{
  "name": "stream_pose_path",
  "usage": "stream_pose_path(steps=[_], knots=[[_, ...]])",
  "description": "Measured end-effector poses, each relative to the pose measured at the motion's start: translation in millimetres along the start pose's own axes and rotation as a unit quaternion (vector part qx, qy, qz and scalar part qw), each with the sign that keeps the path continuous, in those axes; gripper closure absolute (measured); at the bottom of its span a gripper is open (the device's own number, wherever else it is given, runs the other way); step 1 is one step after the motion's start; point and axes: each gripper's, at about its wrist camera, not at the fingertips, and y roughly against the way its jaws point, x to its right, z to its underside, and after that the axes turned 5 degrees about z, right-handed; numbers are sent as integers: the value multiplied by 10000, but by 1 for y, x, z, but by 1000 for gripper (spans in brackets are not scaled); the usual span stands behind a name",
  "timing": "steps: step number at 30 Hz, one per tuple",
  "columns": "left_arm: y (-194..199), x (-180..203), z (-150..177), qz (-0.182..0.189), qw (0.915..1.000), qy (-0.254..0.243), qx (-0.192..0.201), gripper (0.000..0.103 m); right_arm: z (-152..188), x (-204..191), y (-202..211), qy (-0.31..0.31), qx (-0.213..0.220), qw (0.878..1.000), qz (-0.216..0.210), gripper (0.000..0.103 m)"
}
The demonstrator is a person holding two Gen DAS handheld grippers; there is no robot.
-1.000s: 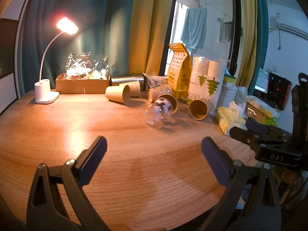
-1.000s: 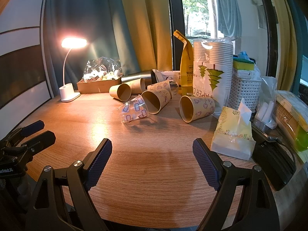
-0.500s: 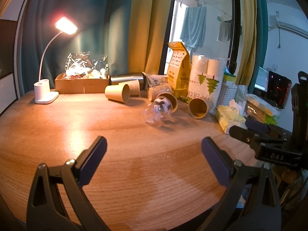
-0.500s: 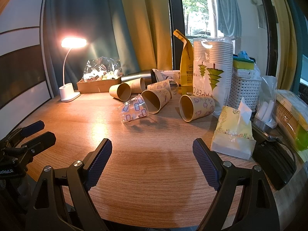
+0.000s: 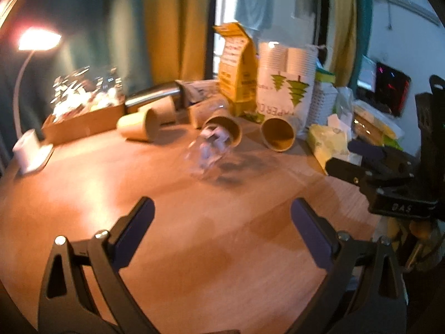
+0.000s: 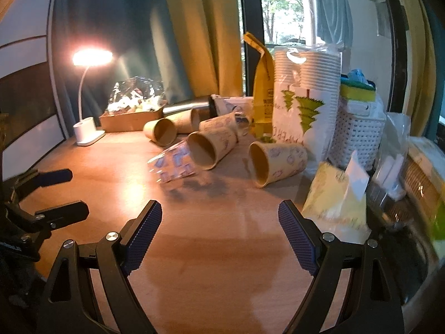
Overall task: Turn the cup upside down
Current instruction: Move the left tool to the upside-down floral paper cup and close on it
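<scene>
A clear plastic cup with blue-white squares (image 6: 173, 165) lies on its side on the round wooden table (image 6: 222, 250); it is blurred in the left wrist view (image 5: 211, 150). Several brown paper cups lie on their sides around it, one right behind it (image 6: 211, 147), one to the right (image 6: 275, 162), one to the left (image 6: 161, 131). My left gripper (image 5: 221, 231) is open and empty, well short of the cups. My right gripper (image 6: 221, 233) is open and empty too. Each gripper shows at the edge of the other's view.
A lit white desk lamp (image 6: 87, 128) and a cardboard box of wrapped items (image 6: 133, 114) stand at the back left. A steel flask (image 6: 189, 107), yellow bag (image 6: 262, 89), pack of paper cups (image 6: 306, 94), white basket (image 6: 358, 130) and tissue pack (image 6: 333, 208) crowd the back and right.
Both grippers have moved forward toward the cups, which now look larger. The left wrist view is tilted and blurred by motion. The cups have not moved.
</scene>
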Motion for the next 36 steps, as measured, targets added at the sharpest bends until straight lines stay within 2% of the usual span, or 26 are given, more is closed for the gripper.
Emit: stream_pose_path(steps=[5, 11, 13, 14, 18, 21, 26, 32, 36], knots=[[-42, 8, -54, 476, 9979, -234, -374, 3, -17, 24, -19, -47, 13, 9997, 256, 15], [-97, 35, -109, 488, 9926, -970, -541, 3, -31, 60, -45, -562, -186, 9971, 477, 15], [-120, 42, -123, 596, 9894, -1115, -711, 3, -33, 71, -51, -755, -144, 9961, 440, 15], [-135, 49, -131, 643, 9866, -1225, -868, 4, -33, 75, -52, -782, -101, 9952, 581, 16], [-169, 59, -146, 741, 9800, -1363, -1248, 4, -42, 98, -56, -1024, 89, 9934, 507, 16], [-188, 74, -152, 704, 9751, -1597, -1371, 4, -45, 114, -59, -1142, 167, 9923, 448, 16], [-212, 96, -160, 720, 9714, -1735, -1452, 4, -43, 142, -53, -1457, 287, 9882, 384, 16], [-252, 116, -153, 579, 9569, -2068, -1953, 4, -35, 164, -44, -1679, 383, 9845, 339, 16], [-268, 121, -149, 441, 9501, -2255, -2110, 6, -32, 169, -38, -1737, 483, 9829, 370, 16]])
